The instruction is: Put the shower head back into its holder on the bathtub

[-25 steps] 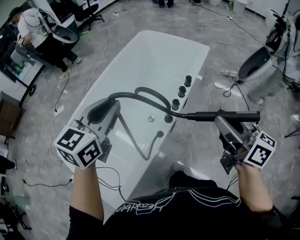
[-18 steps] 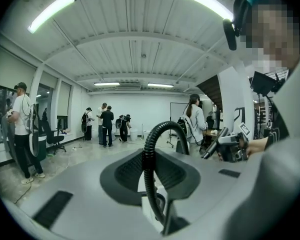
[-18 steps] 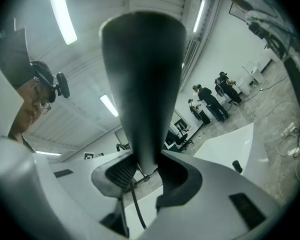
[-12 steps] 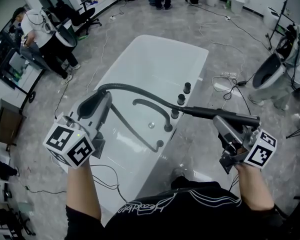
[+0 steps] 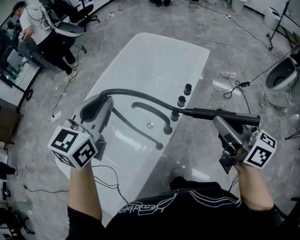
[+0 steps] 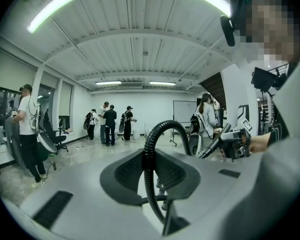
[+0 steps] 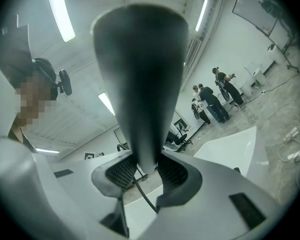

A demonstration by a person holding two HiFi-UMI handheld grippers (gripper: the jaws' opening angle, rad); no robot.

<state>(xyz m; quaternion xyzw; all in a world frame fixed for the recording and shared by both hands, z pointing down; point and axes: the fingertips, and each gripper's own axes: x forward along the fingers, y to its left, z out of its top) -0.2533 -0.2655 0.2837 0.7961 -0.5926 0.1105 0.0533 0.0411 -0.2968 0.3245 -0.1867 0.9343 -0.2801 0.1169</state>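
Black shower head [image 5: 240, 118] lies level, just beside knobs [image 5: 182, 100] on right rim of white tub [image 5: 140, 54]. Right gripper [image 5: 221, 120] jaws wide, clamped round its handle. Left gripper [image 5: 105, 101] jaws narrow, pinching ribbed hose [image 5: 140, 94]. Hose arcs over basin to shower head.

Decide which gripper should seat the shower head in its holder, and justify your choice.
Right. The right gripper is shut on the shower head itself, beside the tub's rim fittings; the left gripper only holds the hose.
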